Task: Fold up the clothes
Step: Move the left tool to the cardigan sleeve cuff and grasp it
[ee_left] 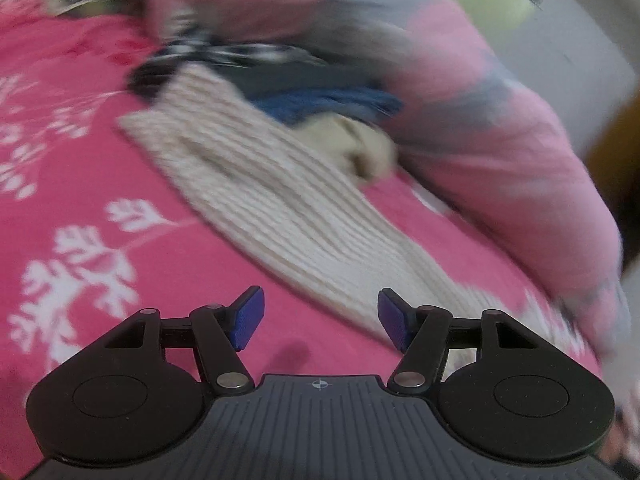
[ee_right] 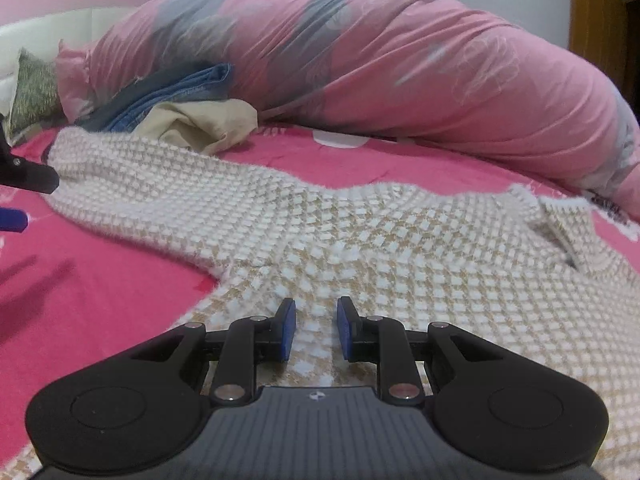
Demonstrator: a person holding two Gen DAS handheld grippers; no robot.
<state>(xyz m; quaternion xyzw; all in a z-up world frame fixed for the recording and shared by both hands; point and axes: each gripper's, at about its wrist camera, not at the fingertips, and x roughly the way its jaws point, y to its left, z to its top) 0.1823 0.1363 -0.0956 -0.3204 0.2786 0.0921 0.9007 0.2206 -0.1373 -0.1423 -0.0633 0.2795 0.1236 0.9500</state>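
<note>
Sweater (ee_right: pixel 360 240): laid spread across the bed (ee_right: pixel 100 288), one sleeve (ee_left: pixel 256 184) run out toward the clothes pile (ee_right: pixel 176 108) by the far edge. Left gripper (ee_left: pixel 320 320): jaws held wide, nothing between; right gripper (ee_right: pixel 316 328): jaws narrowly parted over the knit, nothing visibly pinched. The sleeve is best taken near its cuff and folded flat across the body, wrinkles avoided.

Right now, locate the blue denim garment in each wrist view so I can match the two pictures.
Left wrist view: blue denim garment, blurred, upper centre, just above the cream knit sweater.
Right wrist view: blue denim garment, upper left, behind the sweater's sleeve.
Shared landmark: the beige cloth lying right beside it, against the pink duvet.
</note>
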